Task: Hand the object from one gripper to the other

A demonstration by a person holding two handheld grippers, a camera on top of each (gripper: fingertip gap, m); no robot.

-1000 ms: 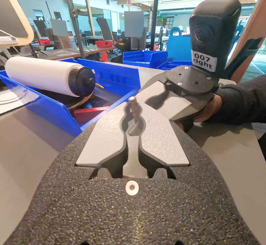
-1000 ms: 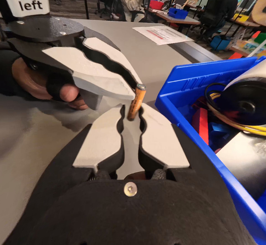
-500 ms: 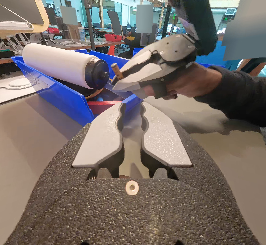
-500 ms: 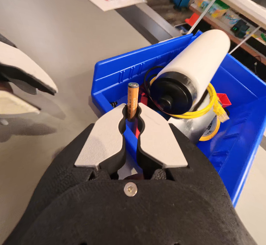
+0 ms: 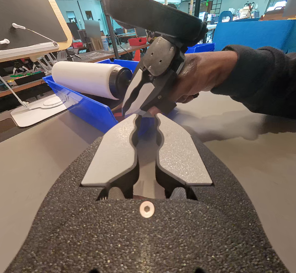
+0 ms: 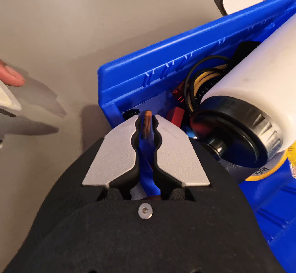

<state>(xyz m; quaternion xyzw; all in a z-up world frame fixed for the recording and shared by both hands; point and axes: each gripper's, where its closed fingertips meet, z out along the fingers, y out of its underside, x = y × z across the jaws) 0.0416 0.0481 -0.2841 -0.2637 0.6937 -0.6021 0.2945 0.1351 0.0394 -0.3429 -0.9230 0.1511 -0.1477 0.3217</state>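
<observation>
My right gripper (image 6: 145, 118) has its fingers nearly closed on the battery (image 6: 147, 125), frame center, over the blue bin's (image 6: 160, 66) corner. It's orange, blurry, end-on. My left gripper (image 5: 147, 118) is parted and holding nothing.

bin (image 6: 160, 66): glossy blue plastic | bottle (image 6: 256, 66): smooth matt white, ribbed black cap | table (image 5: 40, 161): smooth matt grey | left gripper (image 5: 146, 130): grainy grey fingers, rough black foam body
</observation>
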